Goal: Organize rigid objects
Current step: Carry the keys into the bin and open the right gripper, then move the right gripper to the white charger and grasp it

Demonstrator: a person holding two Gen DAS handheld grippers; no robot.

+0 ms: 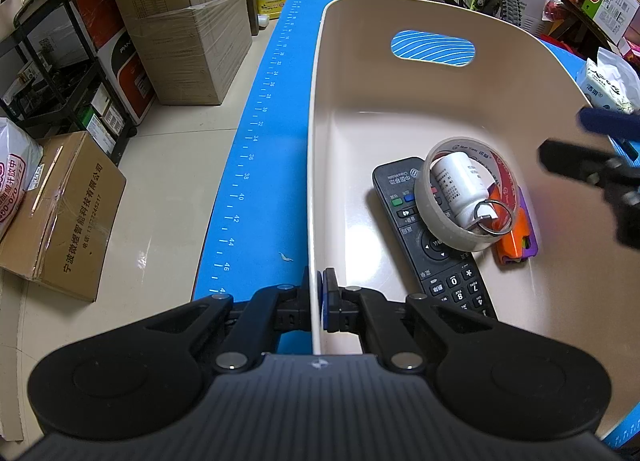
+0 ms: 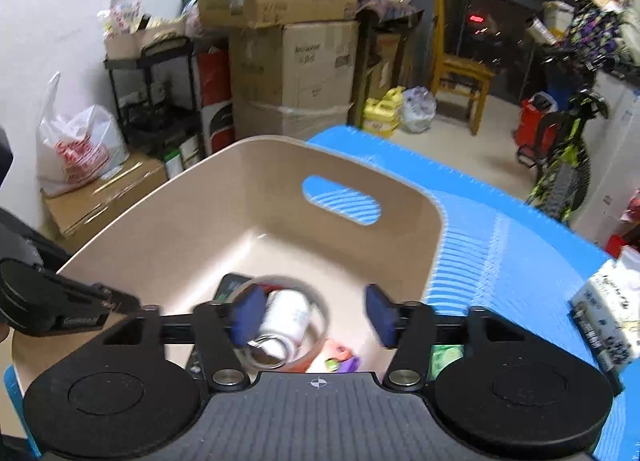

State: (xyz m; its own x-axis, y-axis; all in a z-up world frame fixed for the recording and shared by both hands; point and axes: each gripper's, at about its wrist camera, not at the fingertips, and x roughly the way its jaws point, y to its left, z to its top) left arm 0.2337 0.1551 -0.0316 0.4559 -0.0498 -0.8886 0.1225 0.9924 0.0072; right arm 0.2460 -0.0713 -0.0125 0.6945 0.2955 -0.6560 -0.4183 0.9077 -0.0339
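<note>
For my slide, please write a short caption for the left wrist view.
Left gripper clamps the beige basket wall; remote, tape roll and white bottle lie inside.

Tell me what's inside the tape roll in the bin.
A white bottle lies tilted inside the tape roll, a metal key ring at its lower end. The roll rests on a black remote. What is under the bottle is covered.

Far half of the beige tub [image 1: 400, 109] floor is wide open up to the handle slot [image 1: 433, 47], but the near right corner's jammed with a remote [image 1: 400, 189], tape roll [image 1: 436, 221] and white bottle [image 1: 456, 185].
</note>
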